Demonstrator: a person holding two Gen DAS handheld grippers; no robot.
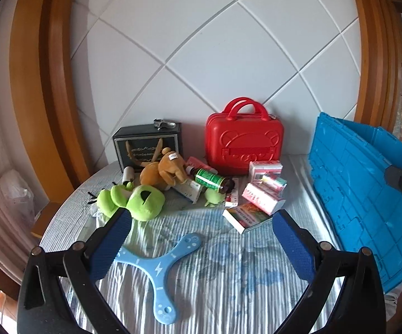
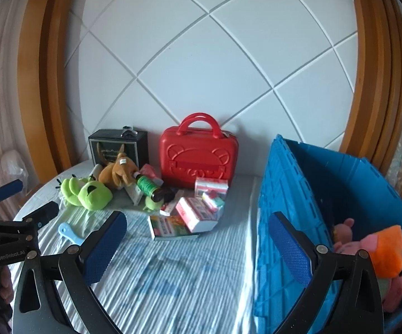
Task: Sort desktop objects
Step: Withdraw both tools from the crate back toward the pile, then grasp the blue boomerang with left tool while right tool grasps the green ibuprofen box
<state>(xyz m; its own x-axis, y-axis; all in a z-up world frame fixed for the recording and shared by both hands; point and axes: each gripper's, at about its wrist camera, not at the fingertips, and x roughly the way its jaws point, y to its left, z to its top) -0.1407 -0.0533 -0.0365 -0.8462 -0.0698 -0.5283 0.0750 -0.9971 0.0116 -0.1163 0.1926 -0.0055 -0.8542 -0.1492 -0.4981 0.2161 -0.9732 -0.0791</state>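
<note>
Two grippers in play, both with jaws spread wide and nothing between the pads. Using the red case as the anchor, since it stands upright against the white quilted headboard at the back of the striped sheet.

Just in front of the red case sits the main pile: a brown bottle with a green label lying on its side, pink-and-white boxes stacked loosely to its front right, and a flat box with an orange-green cover nearest the camera. Front left of the case there's a brown plush, and further left a bright green plush. Left of the case, also against the headboard, is a black box with something small and silver on top, can't tell what.

Well in front of the case a light blue three-armed boomerang lies flat on the sheet, and the left gripper hovers above it, left pad overlapping one arm in view; touching or not, can't tell.

Right of the case stands a blue crate, with a pink plush and an orange one inside. The right gripper straddles the crate's near wall
</note>
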